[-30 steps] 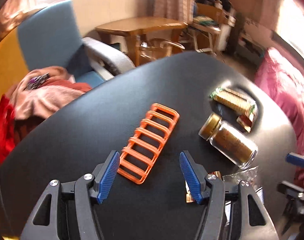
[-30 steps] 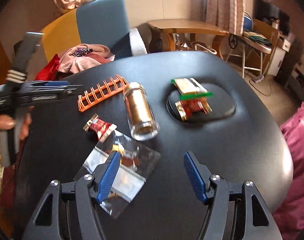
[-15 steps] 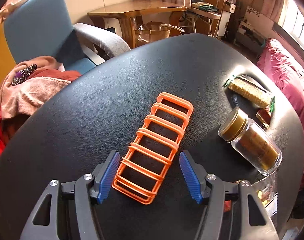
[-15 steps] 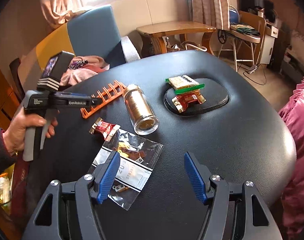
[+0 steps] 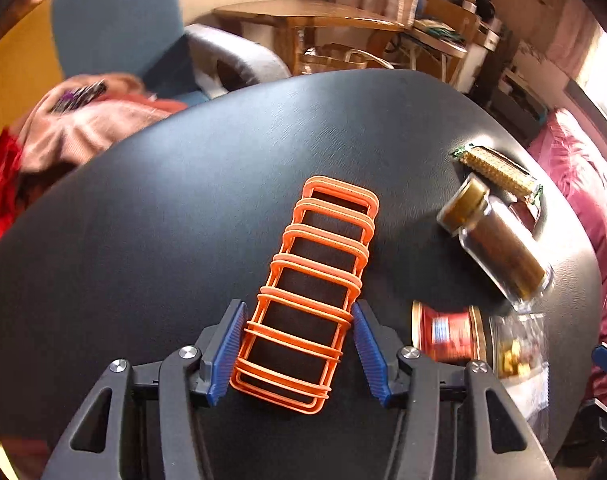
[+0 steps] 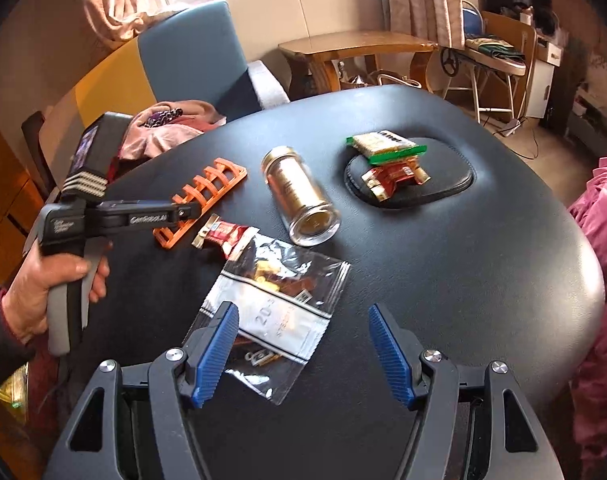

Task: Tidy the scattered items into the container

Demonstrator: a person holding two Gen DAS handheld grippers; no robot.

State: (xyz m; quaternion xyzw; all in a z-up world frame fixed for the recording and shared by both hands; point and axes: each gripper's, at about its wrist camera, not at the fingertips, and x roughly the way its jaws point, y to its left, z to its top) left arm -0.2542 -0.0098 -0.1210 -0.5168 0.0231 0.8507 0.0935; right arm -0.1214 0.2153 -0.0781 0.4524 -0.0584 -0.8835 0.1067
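An orange plastic rack (image 5: 315,280) lies on the black table and reaches away from me. My left gripper (image 5: 297,350) straddles its near end. Its jaws are closing, and the blue pads sit just beside the rack's sides without visibly pressing. In the right wrist view a hand holds that left gripper (image 6: 189,211) at the rack (image 6: 211,190). My right gripper (image 6: 303,350) hangs open over a clear zip bag (image 6: 279,304) of small pieces. A shallow black dish (image 6: 447,186) holds a green wafer pack (image 6: 385,144) and a red sweet pack (image 6: 395,174).
A glass jar (image 6: 299,196) with a gold lid lies on its side between the rack and the dish. A red sweet wrapper (image 6: 227,236) lies beside the bag. A blue armchair (image 6: 191,60) with heaped clothes stands behind the table. Pink bedding (image 6: 599,220) lies to the right.
The left gripper has come down and forward until the rack's near end lies between its pads, and its jaws have narrowed. The right gripper has hardly moved.
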